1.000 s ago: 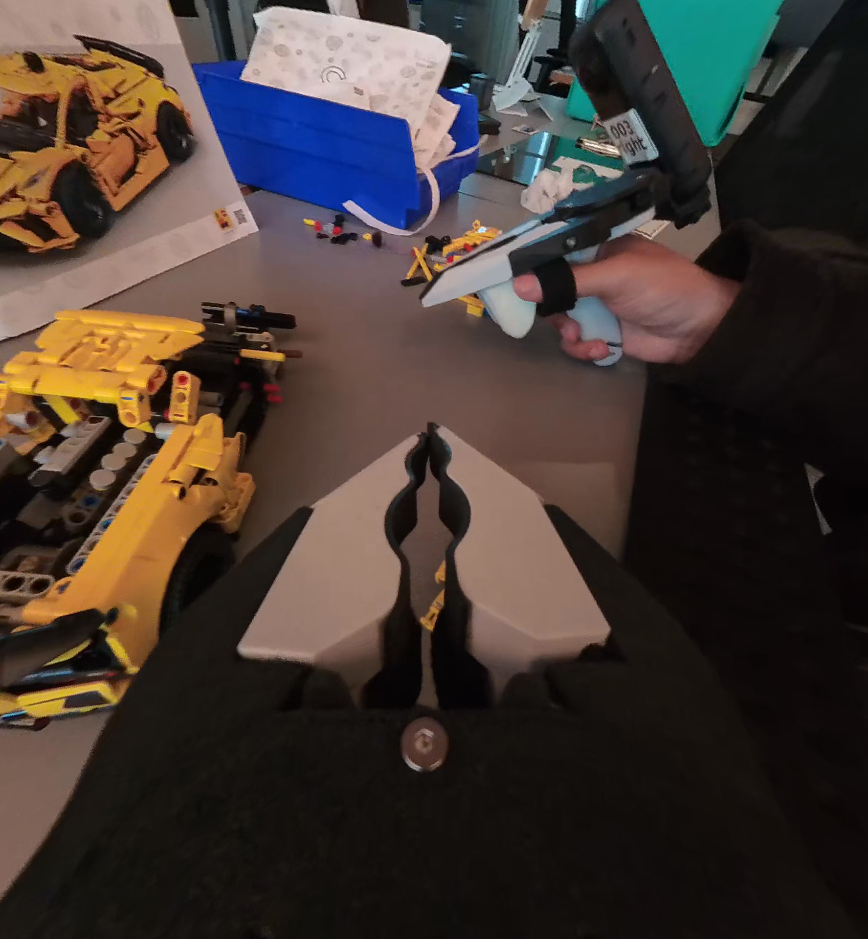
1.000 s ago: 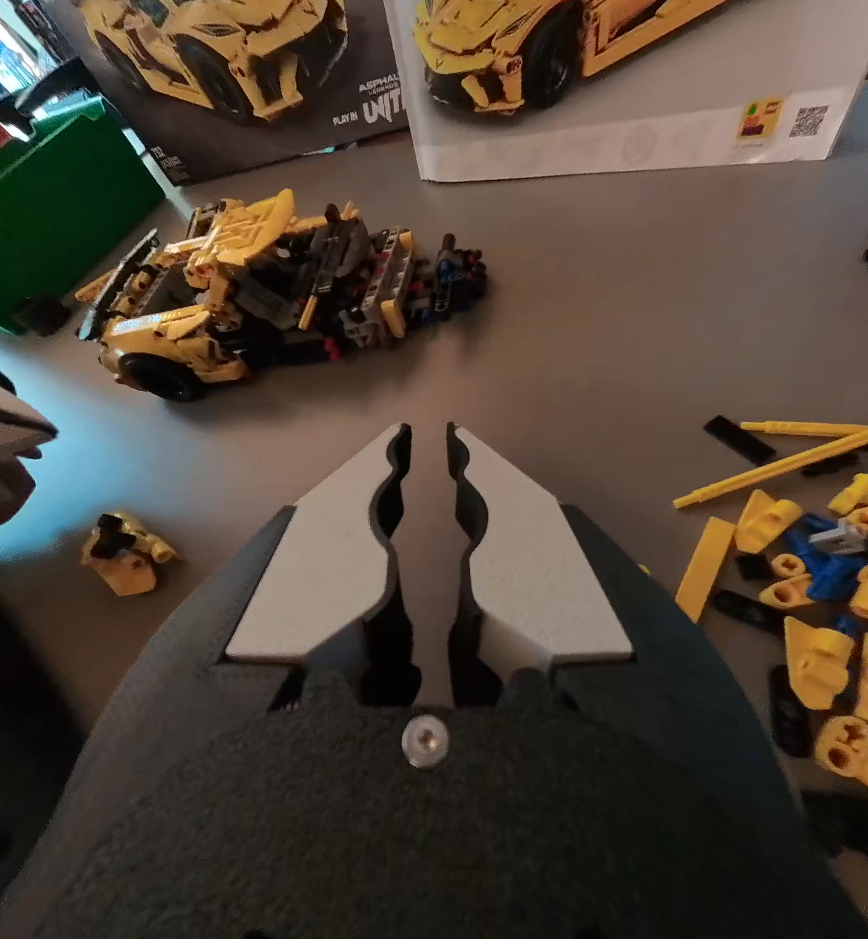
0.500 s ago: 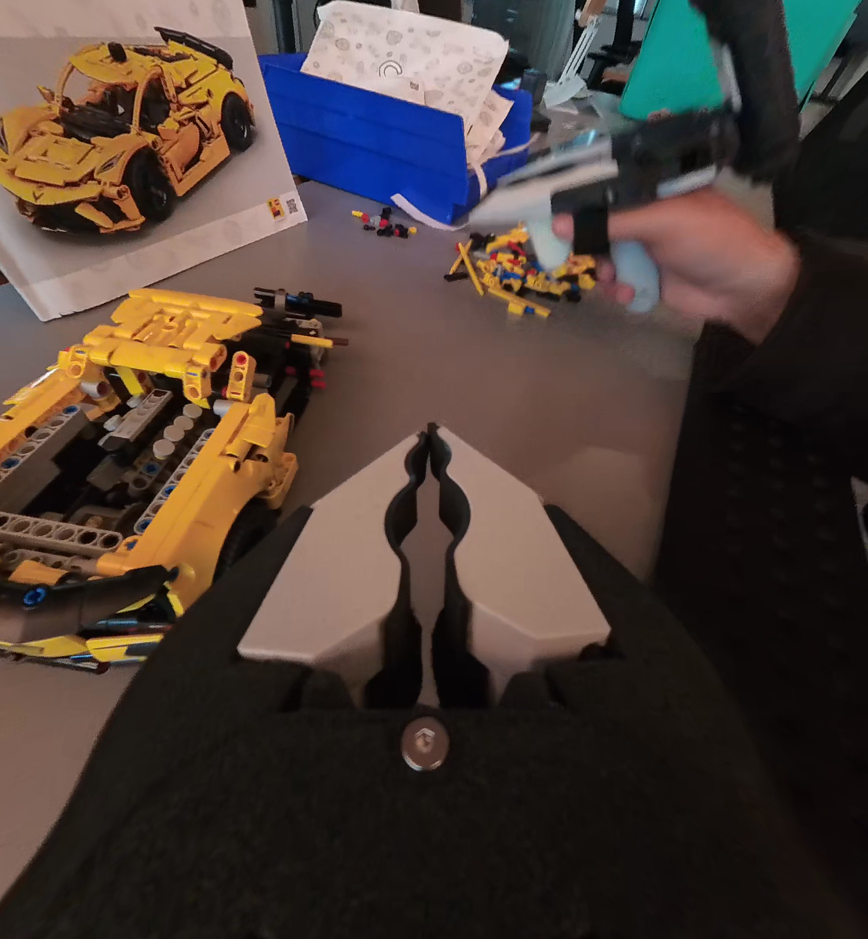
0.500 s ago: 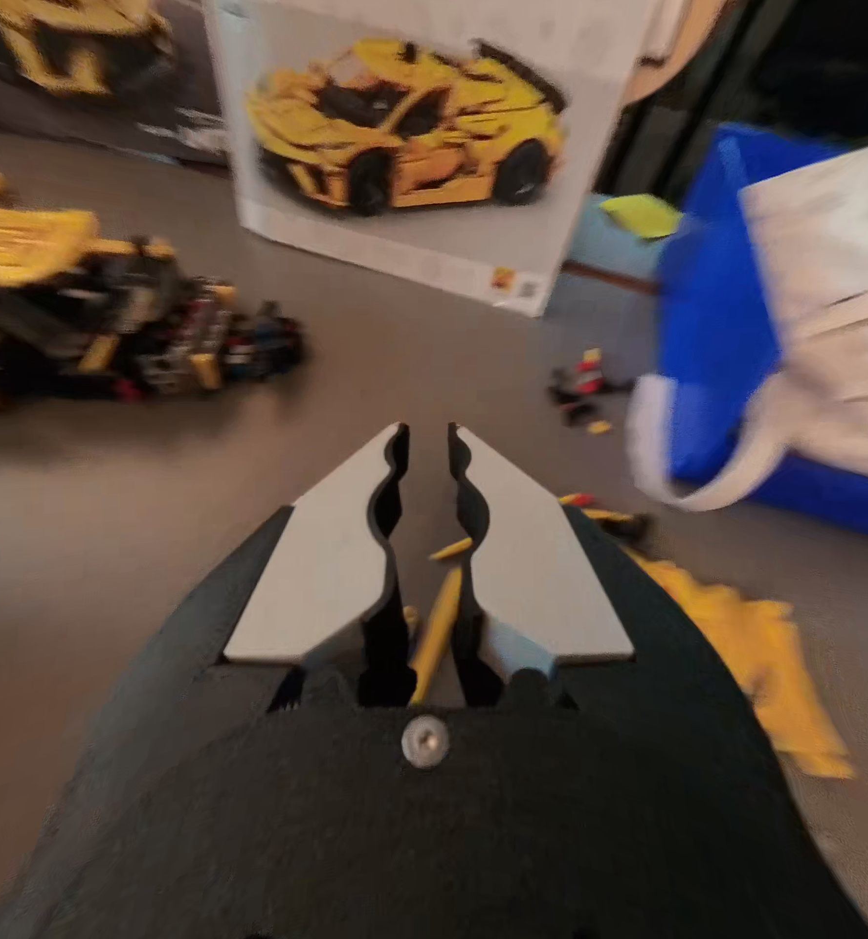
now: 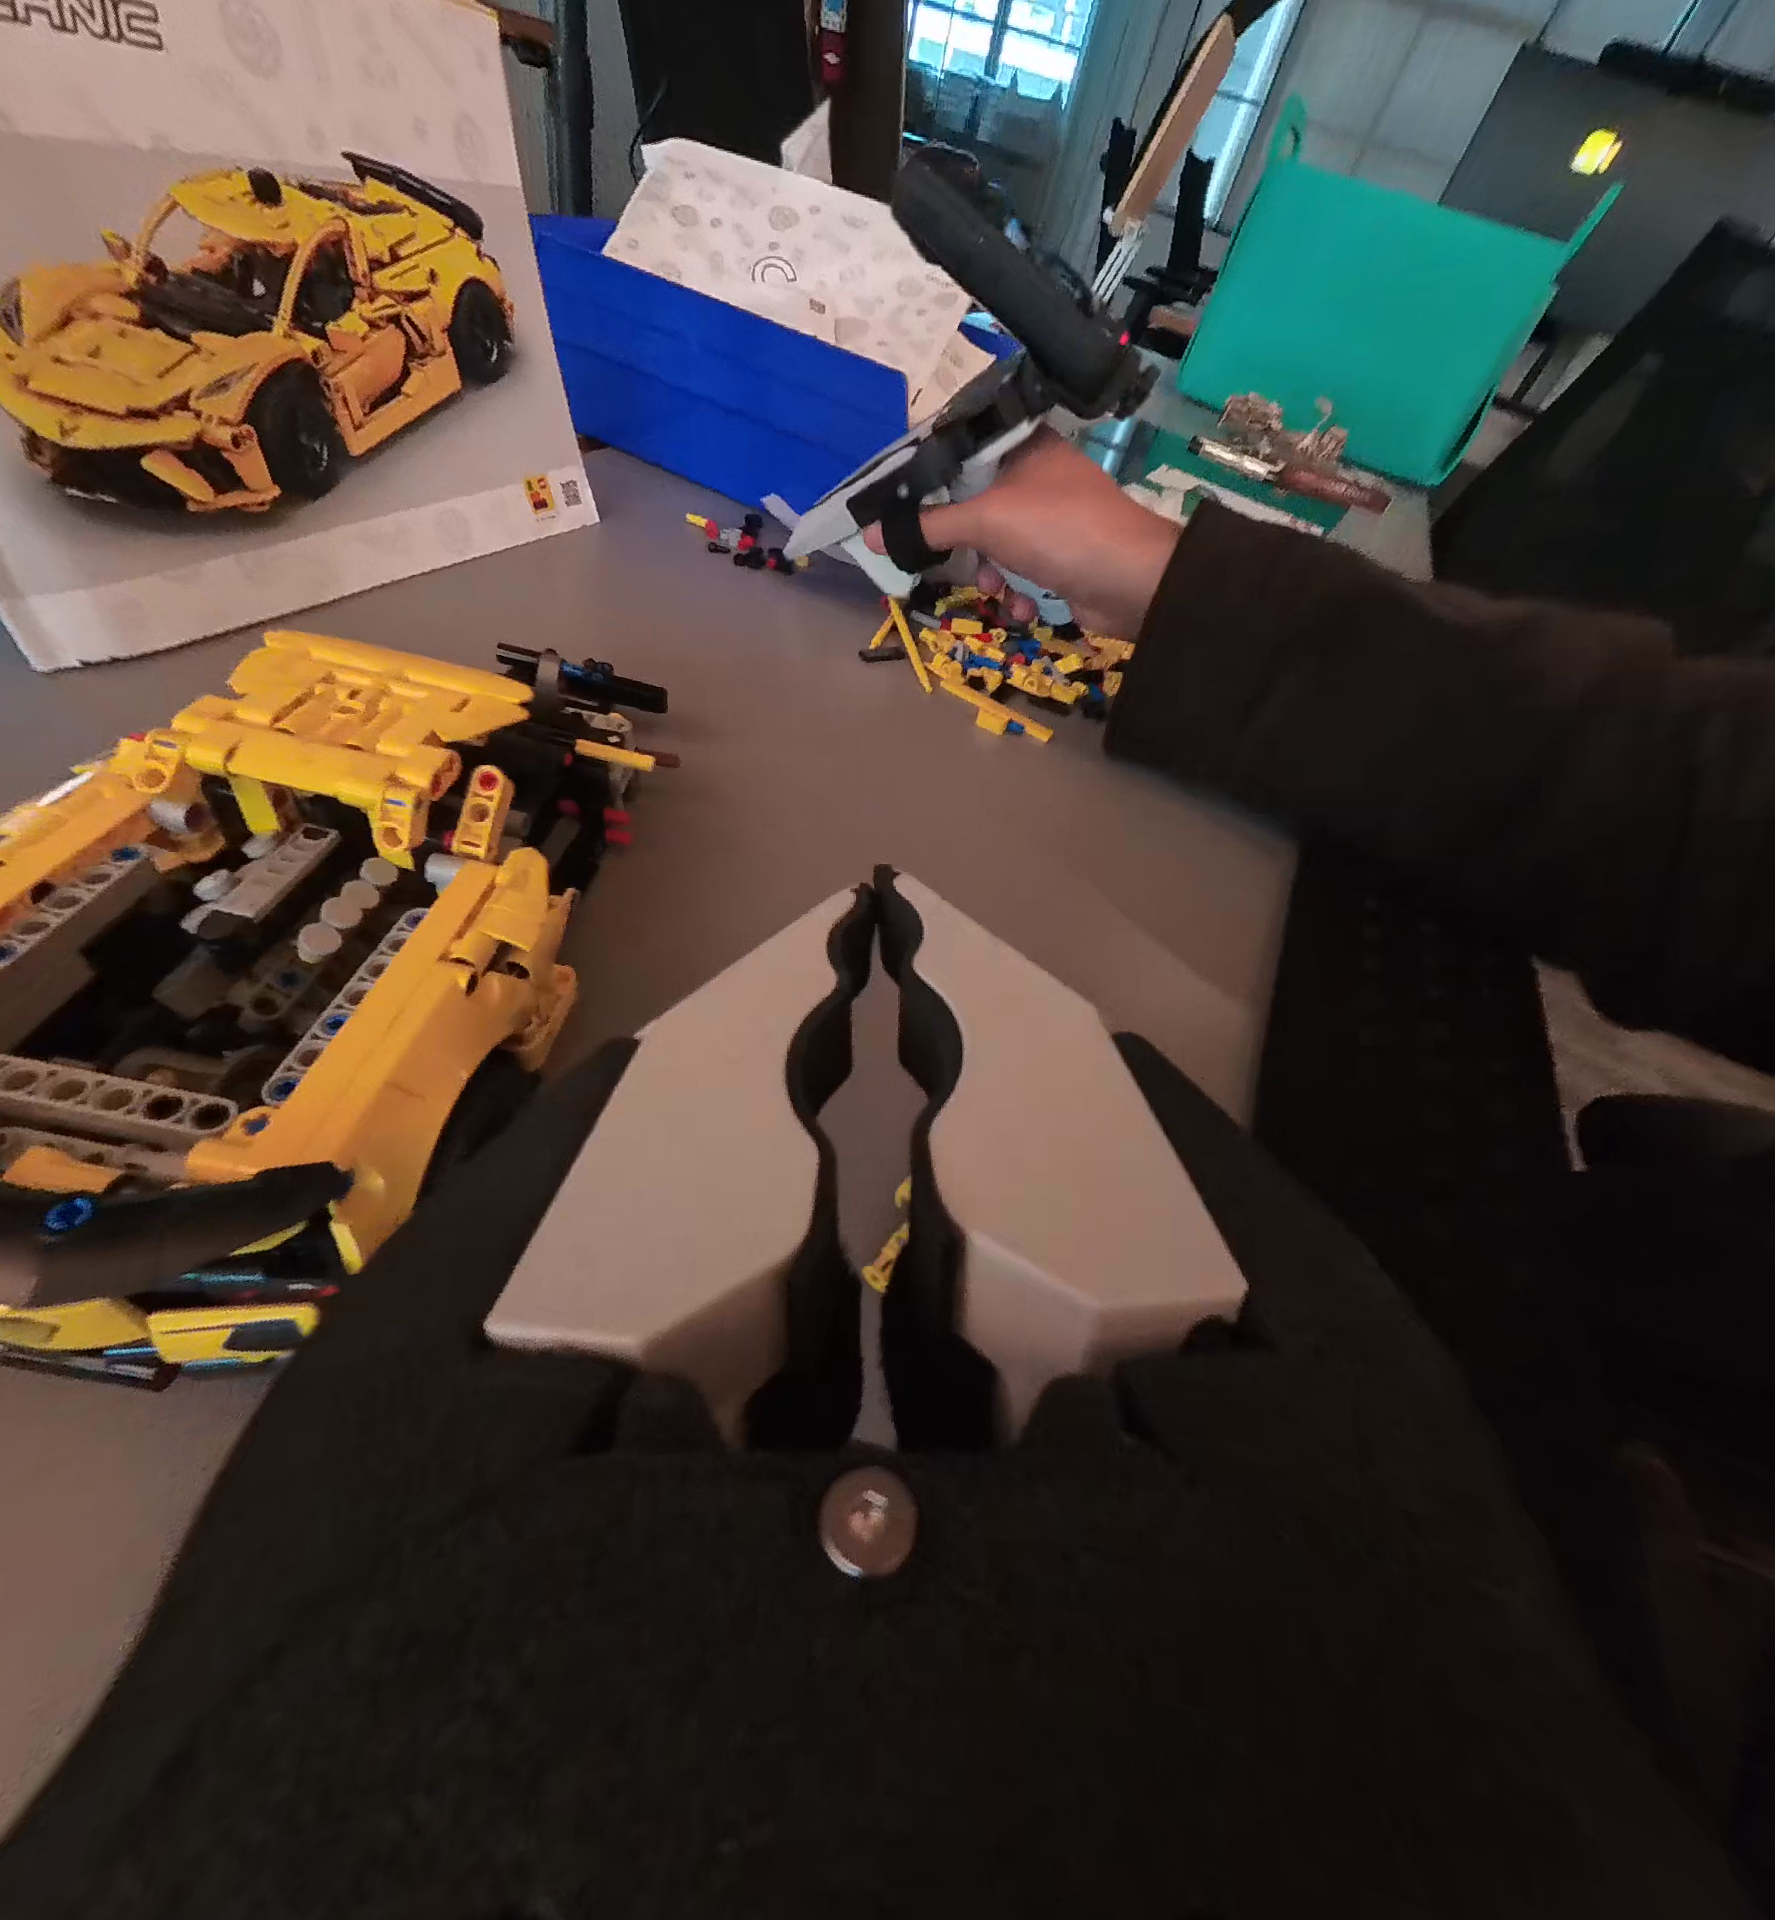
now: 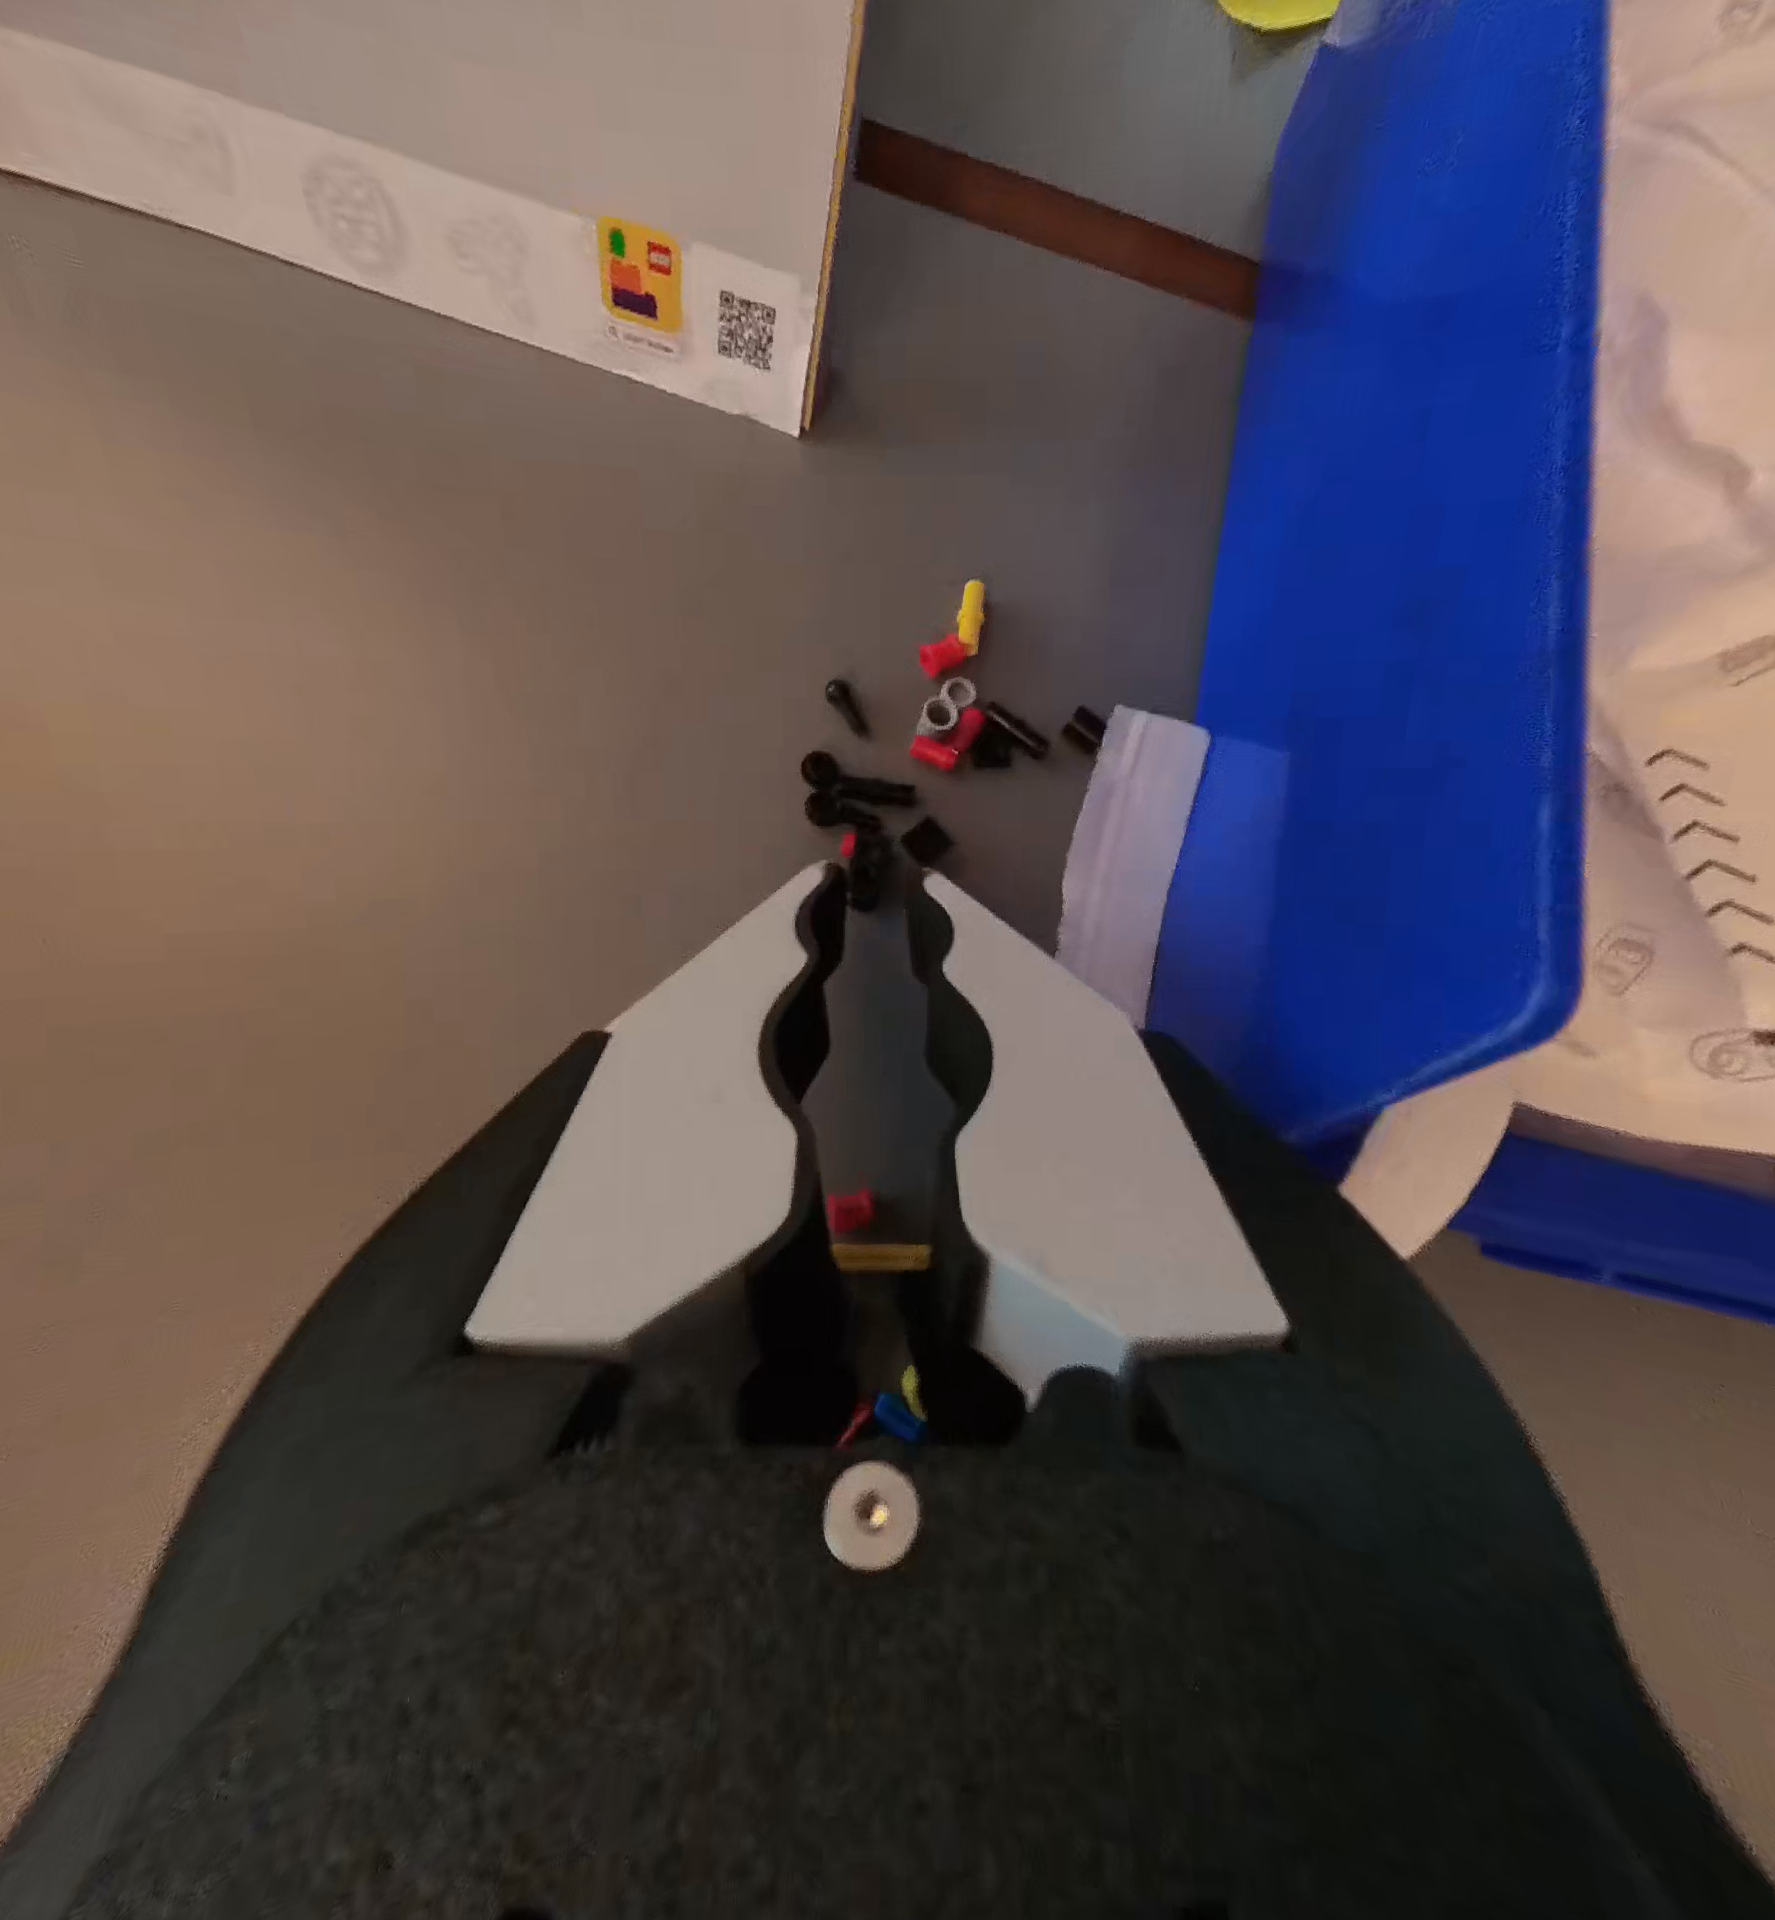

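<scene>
Pins (image 6: 924,727), black, red, grey and yellow, are lying in a small cluster on the desk (image 6: 343,727) just beside the blue bin (image 6: 1382,623). The right claw (image 6: 878,883) is pointing at them with its jaws slightly parted and gripping nothing; a black pin at the cluster's edge farthest from the bin is sitting right at its tips.

Only the left wrist view is showing the half-built yellow car (image 5: 239,935), well apart from the bin, the box (image 5: 239,312) standing beside the bin, and the pile (image 5: 1008,665) of loose parts near the bin under the hand (image 5: 1049,540). The left claw (image 5: 878,894) is hovering beside the car, clenched tip to tip on nothing; a yellow piece (image 5: 888,1236) is showing on the desk through its gap.

A second ago the right claw was facing the car, far from the bin; it has since swung over to the pins. The left claw is staying closed.
</scene>
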A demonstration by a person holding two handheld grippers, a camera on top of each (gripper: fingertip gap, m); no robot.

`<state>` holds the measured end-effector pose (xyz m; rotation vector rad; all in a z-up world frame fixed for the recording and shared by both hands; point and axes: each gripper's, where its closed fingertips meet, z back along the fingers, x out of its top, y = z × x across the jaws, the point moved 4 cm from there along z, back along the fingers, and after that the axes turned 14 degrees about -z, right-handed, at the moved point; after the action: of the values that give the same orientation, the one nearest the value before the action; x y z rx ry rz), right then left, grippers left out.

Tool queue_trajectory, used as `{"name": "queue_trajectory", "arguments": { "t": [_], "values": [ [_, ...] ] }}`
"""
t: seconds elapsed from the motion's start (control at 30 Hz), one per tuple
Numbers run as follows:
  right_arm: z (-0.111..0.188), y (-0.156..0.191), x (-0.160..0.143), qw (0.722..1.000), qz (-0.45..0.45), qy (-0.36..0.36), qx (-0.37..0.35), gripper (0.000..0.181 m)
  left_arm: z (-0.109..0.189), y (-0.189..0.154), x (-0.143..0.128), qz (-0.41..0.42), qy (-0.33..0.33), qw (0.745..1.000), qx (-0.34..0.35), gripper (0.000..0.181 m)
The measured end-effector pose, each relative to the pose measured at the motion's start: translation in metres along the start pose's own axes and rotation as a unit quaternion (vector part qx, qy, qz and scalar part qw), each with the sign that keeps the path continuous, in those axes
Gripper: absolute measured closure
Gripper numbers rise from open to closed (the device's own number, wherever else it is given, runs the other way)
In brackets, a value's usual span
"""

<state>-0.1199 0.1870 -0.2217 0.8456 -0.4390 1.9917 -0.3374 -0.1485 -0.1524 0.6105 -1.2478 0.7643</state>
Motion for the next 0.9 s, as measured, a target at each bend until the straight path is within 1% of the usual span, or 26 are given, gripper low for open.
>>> {"name": "queue_trajectory", "arguments": {
  "t": [0.07,0.2,0.23,0.27,0.33,0.37,0.4,0.43,0.5,0.53,0.57,0.6,0.63,0.67,0.7,0.73,0.77,0.87,0.9],
  "values": [
    [-0.004,0.002,-0.002,1.0,0.02,0.01,-0.008,0.168,0.0,0.001,0.0,0.014,-0.002,1.0,-0.002,0.18],
    [-0.007,0.006,-0.004,1.0,0.026,0.016,-0.007,0.165,0.002,0.005,0.0,0.049,-0.011,0.999,-0.006,0.169],
    [-0.007,0.006,-0.004,0.999,0.026,0.019,-0.008,0.166,0.002,0.006,0.0,0.062,-0.016,0.998,-0.01,0.164],
    [-0.008,0.006,-0.004,0.999,0.028,0.025,-0.012,0.174,0.003,0.006,0.002,0.075,-0.023,0.997,-0.017,0.158],
    [-0.009,0.006,-0.003,0.999,0.038,0.027,-0.017,0.175,0.002,0.007,0.003,0.103,-0.035,0.994,-0.027,0.153],
    [-0.007,0.01,-0.003,0.998,0.051,0.032,-0.009,0.175,0.0,0.007,0.003,0.122,-0.033,0.992,-0.03,0.146],
    [-0.002,0.02,-0.002,0.997,0.07,0.024,0.012,0.175,-0.002,0.006,0.002,0.142,-0.026,0.989,-0.04,0.137],
    [0.008,0.035,0.002,0.995,0.096,-0.004,0.038,0.175,-0.003,0.003,0.001,0.158,-0.021,0.985,-0.06,0.13],
    [0.033,0.078,0.005,0.98,0.169,-0.063,0.079,0.175,-0.002,0.001,0.004,0.182,-0.027,0.979,-0.083,0.129],
    [0.052,0.113,0.003,0.958,0.23,-0.104,0.134,0.175,0.0,0.005,0.006,0.189,-0.038,0.978,-0.078,0.13],
    [0.075,0.152,-0.003,0.922,0.301,-0.155,0.189,0.175,0.002,0.01,0.008,0.192,-0.048,0.978,-0.066,0.13],
    [0.098,0.187,-0.011,0.881,0.364,-0.204,0.222,0.176,0.005,0.016,0.009,0.192,-0.054,0.979,-0.052,0.13],
    [0.116,0.214,-0.017,0.853,0.399,-0.244,0.231,0.176,0.008,0.02,0.008,0.188,-0.057,0.98,-0.042,0.131],
    [0.131,0.238,-0.024,0.831,0.421,-0.262,0.251,0.176,0.011,0.023,0.008,0.183,-0.058,0.981,-0.039,0.135],
    [0.143,0.258,-0.032,0.812,0.437,-0.273,0.272,0.176,0.012,0.024,0.007,0.18,-0.057,0.981,-0.041,0.145],
    [0.151,0.273,-0.038,0.796,0.452,-0.287,0.284,0.176,0.014,0.026,0.006,0.181,-0.06,0.981,-0.044,0.153],
    [0.158,0.284,-0.044,0.779,0.467,-0.302,0.288,0.176,0.015,0.028,0.006,0.187,-0.066,0.979,-0.046,0.158],
    [0.174,0.303,-0.055,0.739,0.498,-0.344,0.298,0.176,0.018,0.028,0.009,0.21,-0.084,0.972,-0.07,0.156],
    [0.177,0.308,-0.059,0.73,0.502,-0.349,0.307,0.176,0.017,0.026,0.009,0.212,-0.084,0.97,-0.081,0.156]
  ]
}}
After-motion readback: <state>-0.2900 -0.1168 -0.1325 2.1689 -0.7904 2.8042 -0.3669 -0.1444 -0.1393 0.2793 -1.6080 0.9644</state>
